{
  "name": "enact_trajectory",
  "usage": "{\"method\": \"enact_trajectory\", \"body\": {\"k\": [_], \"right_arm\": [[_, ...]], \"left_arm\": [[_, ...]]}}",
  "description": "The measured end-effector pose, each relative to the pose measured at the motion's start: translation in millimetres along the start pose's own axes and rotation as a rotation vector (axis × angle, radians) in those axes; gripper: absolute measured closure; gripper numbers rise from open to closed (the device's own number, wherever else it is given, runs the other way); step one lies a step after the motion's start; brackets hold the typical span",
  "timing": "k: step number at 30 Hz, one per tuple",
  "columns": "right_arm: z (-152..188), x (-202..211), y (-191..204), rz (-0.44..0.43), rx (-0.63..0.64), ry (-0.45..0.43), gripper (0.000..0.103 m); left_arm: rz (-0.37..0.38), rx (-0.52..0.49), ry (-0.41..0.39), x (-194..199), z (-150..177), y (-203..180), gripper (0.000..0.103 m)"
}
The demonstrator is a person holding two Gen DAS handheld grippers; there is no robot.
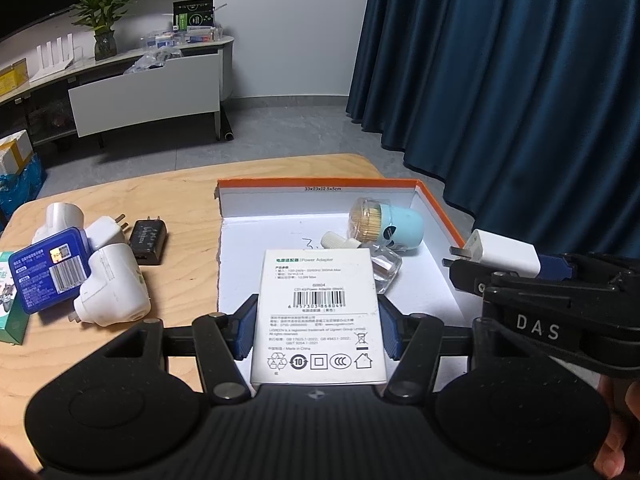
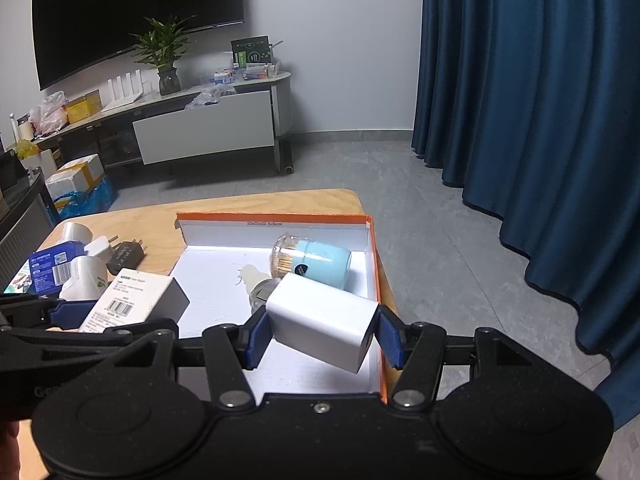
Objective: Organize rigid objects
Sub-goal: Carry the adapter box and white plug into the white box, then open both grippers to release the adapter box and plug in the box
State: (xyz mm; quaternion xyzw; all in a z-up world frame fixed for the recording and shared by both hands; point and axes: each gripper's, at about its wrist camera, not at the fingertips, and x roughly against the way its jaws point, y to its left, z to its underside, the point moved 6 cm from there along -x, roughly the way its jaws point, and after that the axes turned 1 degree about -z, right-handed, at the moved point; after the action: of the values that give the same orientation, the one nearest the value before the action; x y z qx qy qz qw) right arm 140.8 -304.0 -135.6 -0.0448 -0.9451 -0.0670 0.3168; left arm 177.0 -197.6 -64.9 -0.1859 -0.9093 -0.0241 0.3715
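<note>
A: Roughly halfway? Several plugs (image 1: 114, 292) and a blue box (image 1: 50, 268) are left on the table (image 1: 188, 184). An adapter box (image 1: 318, 316) is clamped by the left gripper (image 1: 318, 330) over the tray (image 1: 316, 186).

B: A white charger (image 2: 324, 326) is pinched by the right gripper (image 2: 322, 338), prongs (image 1: 456, 256) visible only from the left. A jar (image 2: 312, 262) and bottle (image 2: 262, 290) are already binned.

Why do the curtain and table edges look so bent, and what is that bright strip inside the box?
Left wrist view: the fisheye lens bows the curtain and table; corners go dark; the label on the power adapter box is sharp. Right wrist view: same bending; a glare band lies below the far wall of the orange-rimmed box; the white charger is evenly lit.
</note>
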Motion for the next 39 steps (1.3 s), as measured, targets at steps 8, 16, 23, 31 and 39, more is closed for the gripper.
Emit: {"method": "enact_trajectory", "body": {"k": [8,16,23,31,39], "right_arm": [[-4,-12,0,0.008,0.009,0.011,0.035],[-9,-24,-1,0.016,0.021,0.024,0.035],[-14,-36,-5,0.027,0.026,0.035,0.035],[-16,-42,-7,0.026,0.020,0.037,0.035],[-24,-42,-13,0.041,-0.002,-0.015,0.032]], "left_arm": [[0.004,-0.004,0.005,-7,-3,-1,0.044],[0.005,-0.008,0.014,-15,-4,-1,0.044],[0.000,-0.013,0.022,-21,-6,-2,0.044],[-0.005,-0.008,0.024,-30,-11,0,0.044],[-0.011,0.004,0.018,-41,-24,5,0.044]]}}
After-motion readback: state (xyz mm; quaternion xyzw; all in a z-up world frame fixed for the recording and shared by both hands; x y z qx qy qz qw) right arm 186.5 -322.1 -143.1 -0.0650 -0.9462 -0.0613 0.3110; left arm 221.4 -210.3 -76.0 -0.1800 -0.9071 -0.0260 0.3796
